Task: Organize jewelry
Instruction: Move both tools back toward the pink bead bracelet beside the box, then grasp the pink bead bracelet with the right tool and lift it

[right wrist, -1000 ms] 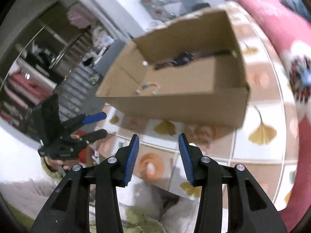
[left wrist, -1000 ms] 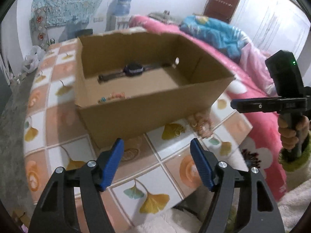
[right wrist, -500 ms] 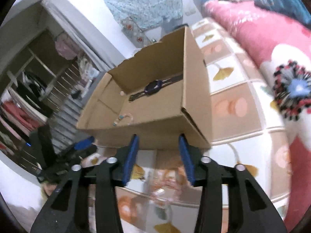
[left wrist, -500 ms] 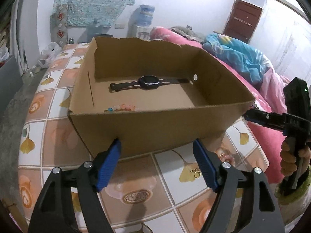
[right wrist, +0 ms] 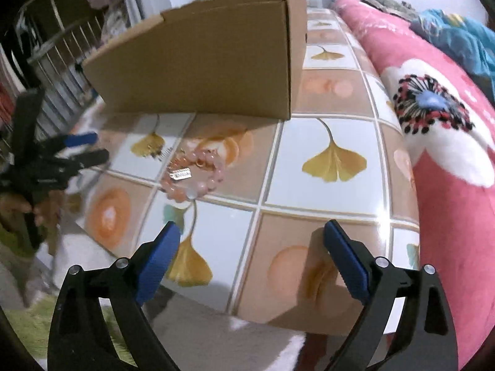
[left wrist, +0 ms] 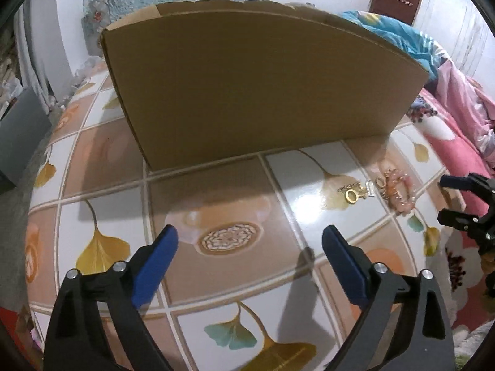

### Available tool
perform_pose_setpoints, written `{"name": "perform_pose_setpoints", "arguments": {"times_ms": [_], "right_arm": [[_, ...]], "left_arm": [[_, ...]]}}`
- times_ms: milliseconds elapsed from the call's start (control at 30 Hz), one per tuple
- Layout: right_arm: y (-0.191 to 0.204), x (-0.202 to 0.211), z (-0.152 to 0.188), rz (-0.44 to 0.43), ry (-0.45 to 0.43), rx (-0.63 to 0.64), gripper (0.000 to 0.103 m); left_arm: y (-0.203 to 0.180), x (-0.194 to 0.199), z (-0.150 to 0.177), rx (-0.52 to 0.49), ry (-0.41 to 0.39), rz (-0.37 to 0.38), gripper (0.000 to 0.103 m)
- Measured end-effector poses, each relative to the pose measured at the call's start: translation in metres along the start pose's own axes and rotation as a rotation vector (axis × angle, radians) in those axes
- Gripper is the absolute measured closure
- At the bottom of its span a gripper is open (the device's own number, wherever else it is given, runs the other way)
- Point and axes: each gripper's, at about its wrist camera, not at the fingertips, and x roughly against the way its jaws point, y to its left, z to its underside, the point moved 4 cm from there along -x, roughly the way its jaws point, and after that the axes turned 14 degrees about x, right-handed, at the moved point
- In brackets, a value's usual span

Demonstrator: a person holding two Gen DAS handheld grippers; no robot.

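Observation:
A pink bead bracelet (left wrist: 399, 191) lies on the tiled tabletop (left wrist: 216, 185) with a gold ring (left wrist: 351, 196), a thin chain and a small silver tag (left wrist: 369, 188) beside it. They lie in front of the cardboard box (left wrist: 256, 86), near its right corner. The box's inside is hidden from here. My left gripper (left wrist: 249, 232) hangs low over bare tiles left of the jewelry, its jaws opening wide and empty. My right gripper (right wrist: 251, 228) is also opening with nothing between its jaws. The bracelet (right wrist: 195, 179) lies ahead and left of it.
A pink floral blanket (right wrist: 448, 123) covers the bed along the table's right side. The table's near edge (right wrist: 278, 318) runs just under my right gripper. A metal rack (right wrist: 46, 46) stands at the far left. Each gripper shows in the other's view (left wrist: 445, 199) (right wrist: 97, 147).
Both grippers have dropped toward the tabletop and widened their jaws. The box now looms tall, so the watch and beads inside it are out of sight.

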Motion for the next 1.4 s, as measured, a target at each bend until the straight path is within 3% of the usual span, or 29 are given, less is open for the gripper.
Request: {"name": "perform_pose_setpoints", "arguments": {"times_ms": [167, 233, 433, 600, 667, 767, 967, 1100, 1233, 1400], "right_arm": [[0.005, -0.011, -0.003, 0.068, 0.042, 0.066, 0.008], [0.008, -0.012, -0.002, 0.1, 0.055, 0.092, 0.008], [0.007, -0.01, 0.006, 0.089, 0.026, 0.08, 0.008], [0.007, -0.005, -0.004, 0.094, 0.07, 0.09, 0.008], [0.012, 0.007, -0.014, 0.062, 0.006, 0.087, 0.009], [0.028, 0.015, -0.029, 0.007, -0.048, 0.163, 0.021], [0.06, -0.004, -0.043, -0.035, 0.013, 0.347, 0.057], [0.072, -0.013, -0.044, -0.05, 0.055, 0.41, 0.07], [0.073, -0.02, -0.045, -0.034, 0.083, 0.444, 0.076], [0.076, -0.027, -0.045, -0.064, 0.114, 0.47, 0.095]], "left_arm": [[-0.007, -0.006, 0.007, -0.063, -0.014, -0.073, 0.005], [-0.008, -0.006, 0.007, -0.056, -0.024, -0.067, 0.005], [-0.004, -0.004, 0.008, -0.06, -0.016, -0.069, 0.005], [-0.001, -0.003, 0.006, -0.064, -0.003, -0.068, 0.005], [0.0, -0.003, 0.007, -0.064, -0.007, -0.067, 0.005], [-0.003, -0.005, 0.006, -0.066, -0.017, -0.065, 0.005], [-0.003, -0.005, 0.006, -0.069, -0.02, -0.061, 0.005], [-0.001, -0.003, 0.007, -0.071, -0.034, -0.055, 0.005], [0.0, -0.002, 0.008, -0.068, -0.045, -0.054, 0.005], [-0.001, -0.003, 0.007, -0.071, -0.048, -0.051, 0.005]]}}
